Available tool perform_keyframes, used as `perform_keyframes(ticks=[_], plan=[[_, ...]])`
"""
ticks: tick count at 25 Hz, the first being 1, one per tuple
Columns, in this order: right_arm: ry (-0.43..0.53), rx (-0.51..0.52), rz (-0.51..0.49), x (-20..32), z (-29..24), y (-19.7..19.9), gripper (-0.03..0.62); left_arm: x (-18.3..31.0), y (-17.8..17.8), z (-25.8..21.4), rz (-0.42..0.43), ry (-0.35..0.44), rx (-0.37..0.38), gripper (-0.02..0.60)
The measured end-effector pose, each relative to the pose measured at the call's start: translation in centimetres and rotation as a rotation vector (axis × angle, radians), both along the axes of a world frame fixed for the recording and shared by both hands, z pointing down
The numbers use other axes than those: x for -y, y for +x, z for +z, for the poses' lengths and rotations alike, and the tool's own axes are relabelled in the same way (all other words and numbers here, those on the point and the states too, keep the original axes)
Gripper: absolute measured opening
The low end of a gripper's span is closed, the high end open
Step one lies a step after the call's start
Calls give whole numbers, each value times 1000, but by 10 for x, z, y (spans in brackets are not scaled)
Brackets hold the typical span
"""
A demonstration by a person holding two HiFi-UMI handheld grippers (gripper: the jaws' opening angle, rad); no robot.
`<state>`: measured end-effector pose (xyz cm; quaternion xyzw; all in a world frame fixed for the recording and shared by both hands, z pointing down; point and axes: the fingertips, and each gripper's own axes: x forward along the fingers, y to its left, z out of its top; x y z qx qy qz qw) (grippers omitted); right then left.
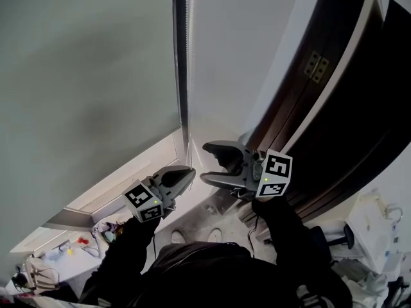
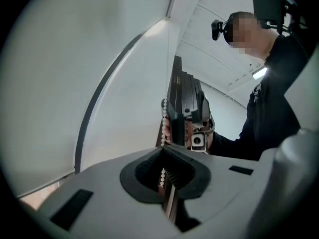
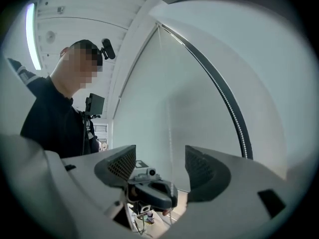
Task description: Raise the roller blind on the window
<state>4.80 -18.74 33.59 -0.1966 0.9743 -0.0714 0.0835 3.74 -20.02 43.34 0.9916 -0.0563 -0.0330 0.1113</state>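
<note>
— Where is the roller blind?
— The roller blind (image 1: 83,76) is drawn down over the window. It is a broad, pale-grey sheet that fills the left of the head view and reaches close to the white window sill (image 1: 131,172).

— And its bead chain?
— The bead chain (image 2: 163,114) runs straight up beside the blind's right edge. Its white beads enter the left tongs (image 2: 167,158), whose jaws are pressed together on it. A few beads show in the slit between the pads.

— So the left tongs are pinching the chain?
— Yes, the left gripper view shows that plainly. In the head view those tongs sit low, with their tips pointing towards the blind's edge.

— What of the right tongs?
— The right tongs (image 3: 160,156) stand spread. In the right gripper view a thin strand of the chain passes up between the two ribbed pads and touches neither. These tongs are higher on the chain than the left tongs and close to them. The left gripper view shows them directly ahead, up the chain.

— Anything else nearby?
— A dark wooden door (image 1: 334,114) with a brass hinge (image 1: 316,65) stands to the right of the window. The person (image 2: 279,83), in dark sleeves, shows in both gripper views.
</note>
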Motion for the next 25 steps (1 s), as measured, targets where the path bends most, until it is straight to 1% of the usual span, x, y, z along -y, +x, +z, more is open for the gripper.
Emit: perform_keyframes(ticks=[2, 4, 7, 9, 10, 12, 13, 16, 17, 18, 19, 23, 25], plan=[[21, -16, -5, 3, -13, -3, 307, -4, 3, 13, 5, -21, 10, 6], [38, -24, -3, 6, -27, -5, 307, -7, 5, 33, 7, -40, 41, 6], [41, -34, -5, 12, -42, -9, 293, -16, 6, 77, 15, -89, 111, 6], [33, -59, -10, 17, -45, -13, 293, -26, 5, 108, 22, -119, 162, 6], [31, -75, -17, 18, -46, -15, 293, -31, 5, 120, 24, -135, 176, 6], [32, -91, -41, 17, -48, -21, 282, -38, 4, 133, 23, -170, 177, 6], [33, -88, -54, 15, -50, -23, 247, -41, 3, 136, 20, -180, 171, 6], [35, -59, -58, 14, -61, -23, 93, -45, 4, 136, 21, -177, 164, 6], [35, -51, -48, 16, -64, -21, 58, -44, 4, 136, 21, -175, 164, 6], [36, -49, -38, 17, -66, -20, 37, -43, 4, 136, 20, -174, 164, 6], [37, -54, -32, 19, -67, -19, 21, -42, 3, 136, 17, -173, 162, 6], [18, -78, -48, 18, -67, -21, 17, -44, 2, 131, 13, -195, 132, 6], [26, -102, -32, 19, -66, -19, 15, -45, 0, 133, 10, -201, 134, 6]])
